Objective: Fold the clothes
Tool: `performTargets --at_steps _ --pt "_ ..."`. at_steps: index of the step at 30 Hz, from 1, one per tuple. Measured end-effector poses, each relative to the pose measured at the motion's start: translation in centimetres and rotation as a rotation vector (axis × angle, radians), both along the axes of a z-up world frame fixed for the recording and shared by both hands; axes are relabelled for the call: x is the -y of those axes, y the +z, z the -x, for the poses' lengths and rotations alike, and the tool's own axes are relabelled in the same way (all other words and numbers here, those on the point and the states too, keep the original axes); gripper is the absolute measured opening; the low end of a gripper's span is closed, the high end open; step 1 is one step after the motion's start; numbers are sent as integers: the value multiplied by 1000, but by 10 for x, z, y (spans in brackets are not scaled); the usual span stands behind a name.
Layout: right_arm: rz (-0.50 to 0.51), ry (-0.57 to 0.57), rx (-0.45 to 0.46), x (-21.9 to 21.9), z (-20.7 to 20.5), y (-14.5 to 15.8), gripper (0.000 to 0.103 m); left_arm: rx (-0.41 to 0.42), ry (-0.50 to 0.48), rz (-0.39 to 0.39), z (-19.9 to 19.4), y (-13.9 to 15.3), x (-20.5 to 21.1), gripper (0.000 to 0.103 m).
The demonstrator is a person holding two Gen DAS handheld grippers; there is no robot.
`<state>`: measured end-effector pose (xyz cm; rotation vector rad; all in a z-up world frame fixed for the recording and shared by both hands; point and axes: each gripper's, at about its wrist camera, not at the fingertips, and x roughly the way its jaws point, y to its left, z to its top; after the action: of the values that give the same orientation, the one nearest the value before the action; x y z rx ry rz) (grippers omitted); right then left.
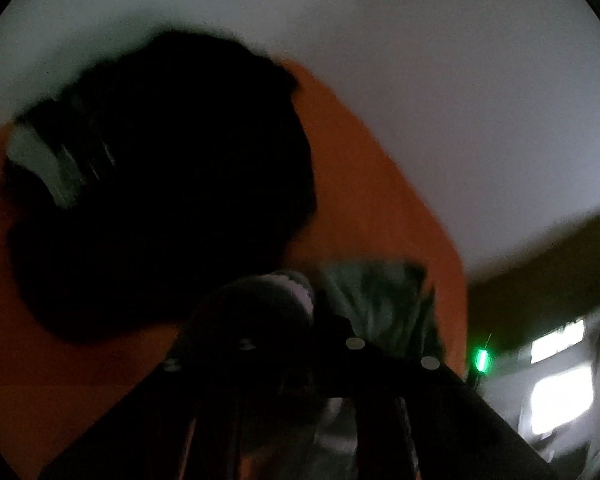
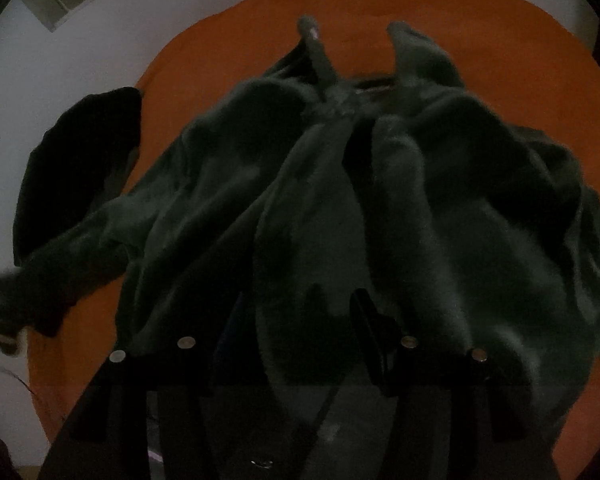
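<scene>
Orange cloth surface bears a crumpled, fuzzy dark-green garment.

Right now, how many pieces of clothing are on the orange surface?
2: a dark green garment spread mid-surface before the right gripper, and a black garment bunched at its left. More may be hidden underneath.

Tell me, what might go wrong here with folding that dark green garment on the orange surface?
1. The dark green garment lies bunched in deep ridges on the orange surface, so a fold may trap creases.
2. A black garment lies right beside its sleeve and could get dragged along.
3. The left wrist view is blurred and dim, and the left gripper sits close against cloth; its grip cannot be judged.
</scene>
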<state>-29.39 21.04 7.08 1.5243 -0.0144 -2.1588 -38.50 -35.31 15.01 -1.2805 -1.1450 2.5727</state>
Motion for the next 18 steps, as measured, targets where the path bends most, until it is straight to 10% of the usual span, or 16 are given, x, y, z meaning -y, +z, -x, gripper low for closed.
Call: performTargets --at_steps 4,6,12,18 --pt "-18 -4 7 -6 -5 2 53 198 261 -118 -15 -60 78 52" --pt "-15 0 19 -8 -11 4 53 307 400 -210 -32 -99 116 52" --pt "-39 34 20 -15 -27 10 53 272 524 -386 -120 -148 134 52" --pt "-68 41 36 -19 -36 4 53 257 266 -127 -134 -131 93 52"
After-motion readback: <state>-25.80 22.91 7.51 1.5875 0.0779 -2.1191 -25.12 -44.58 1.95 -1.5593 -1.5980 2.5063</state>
